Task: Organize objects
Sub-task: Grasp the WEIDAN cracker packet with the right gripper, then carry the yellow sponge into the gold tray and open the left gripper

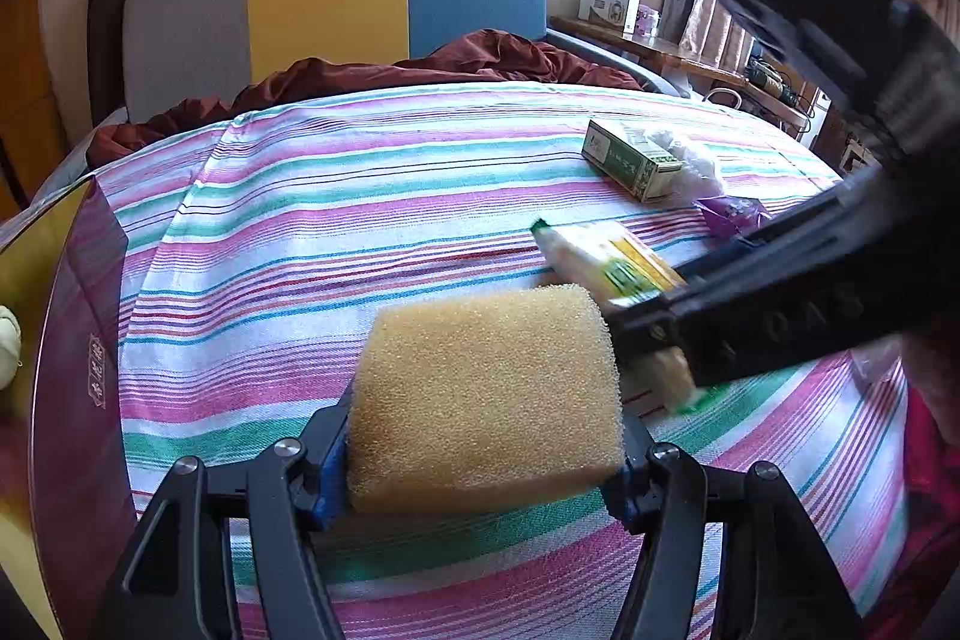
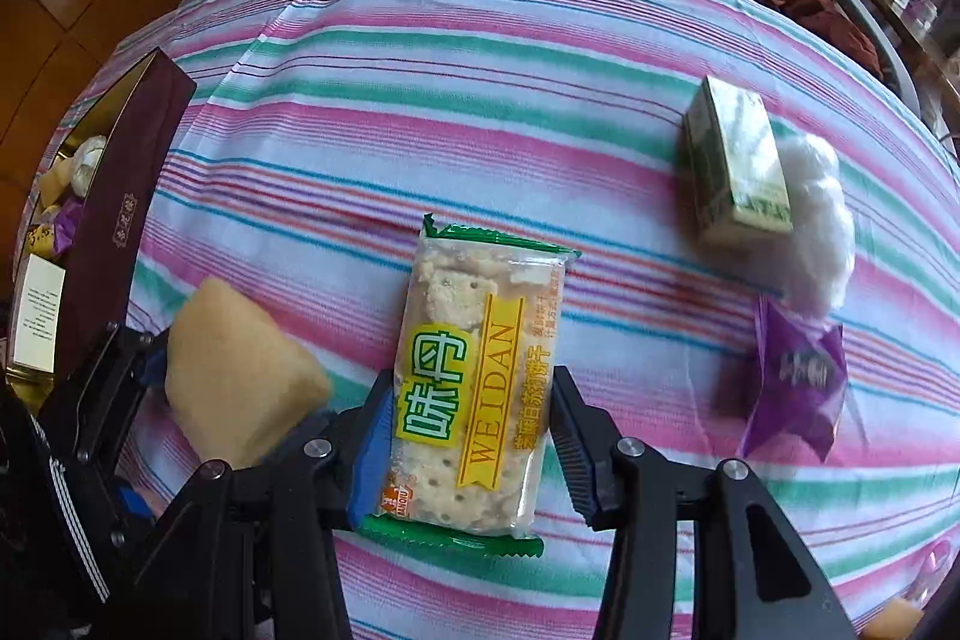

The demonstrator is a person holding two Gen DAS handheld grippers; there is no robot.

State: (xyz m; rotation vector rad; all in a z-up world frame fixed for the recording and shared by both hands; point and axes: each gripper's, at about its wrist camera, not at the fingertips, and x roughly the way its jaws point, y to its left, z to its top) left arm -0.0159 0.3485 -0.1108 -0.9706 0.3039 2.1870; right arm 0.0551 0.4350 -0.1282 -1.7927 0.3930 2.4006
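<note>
My left gripper (image 1: 483,454) is shut on a yellow sponge (image 1: 486,400) and holds it above the striped cloth; the sponge also shows in the right wrist view (image 2: 240,370) at lower left. My right gripper (image 2: 474,436) stands around a Weidan cracker packet (image 2: 474,388); the left pad touches it, the right pad stands slightly off it. In the left wrist view the packet (image 1: 606,262) shows beside the right gripper's dark body (image 1: 780,304). A dark purple box (image 2: 114,220) with several items inside sits at the left edge, also in the left wrist view (image 1: 78,340).
On the striped cloth (image 2: 480,70) to the right lie a small green carton (image 2: 738,166), a white cotton wad (image 2: 822,214) and a purple candy wrapper (image 2: 798,376). A crumpled maroon blanket (image 1: 420,70) lies behind. A wooden shelf (image 1: 660,46) stands at far right.
</note>
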